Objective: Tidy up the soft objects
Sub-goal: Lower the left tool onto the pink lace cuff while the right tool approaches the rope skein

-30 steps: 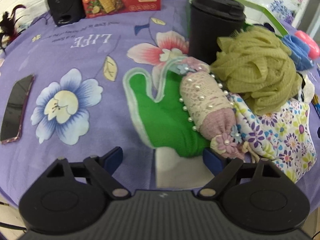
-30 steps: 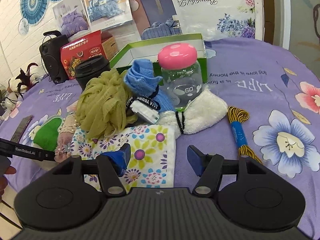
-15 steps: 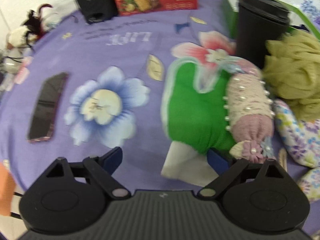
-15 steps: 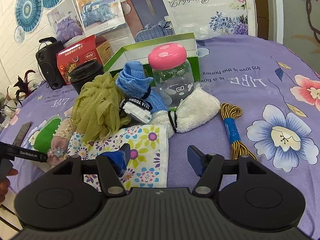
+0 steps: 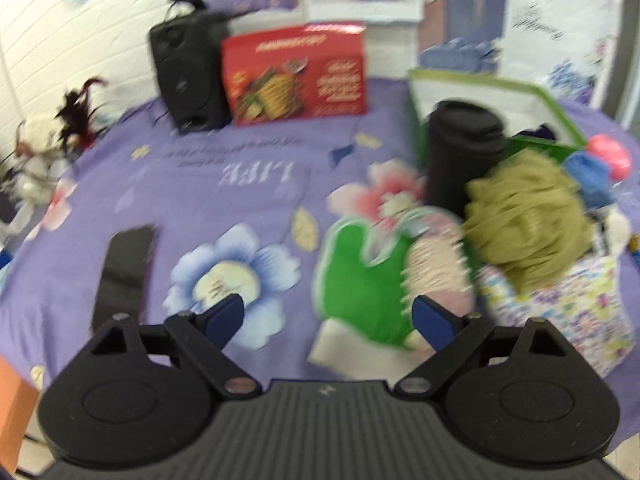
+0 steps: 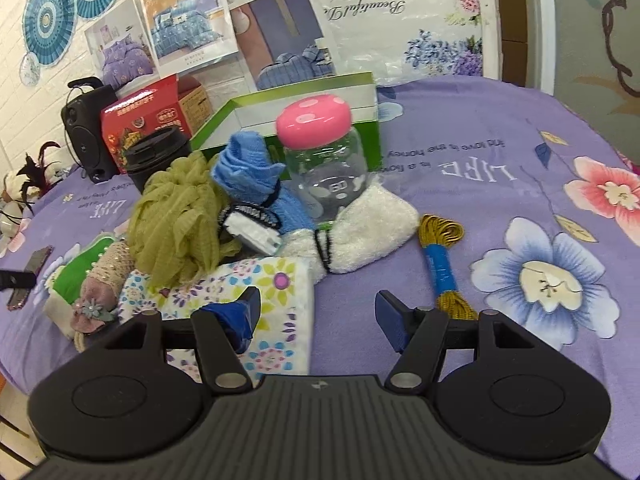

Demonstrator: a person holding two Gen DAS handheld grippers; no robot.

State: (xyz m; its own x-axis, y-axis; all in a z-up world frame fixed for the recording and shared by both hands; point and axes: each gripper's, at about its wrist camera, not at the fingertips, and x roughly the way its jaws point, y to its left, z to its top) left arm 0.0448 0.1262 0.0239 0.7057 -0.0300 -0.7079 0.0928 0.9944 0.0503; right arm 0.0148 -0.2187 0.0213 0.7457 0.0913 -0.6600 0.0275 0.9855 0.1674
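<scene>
Soft things lie piled on the purple flowered tablecloth: a green mitten, a pink lace roll with pearls, an olive mesh pouf, a floral cloth, a blue cloth and a white fluffy cloth. My left gripper is open and empty, just in front of the mitten. My right gripper is open and empty, its left finger over the floral cloth's near edge. The left wrist view is blurred.
A black cup, a green open box and a pink-lidded jar stand behind the pile. A black speaker, a red box, a phone and a yellow-blue cord bundle are also on the table.
My left gripper has pulled back and tilted up, so the mitten looks farther and the back wall shows. My right gripper has barely moved.
</scene>
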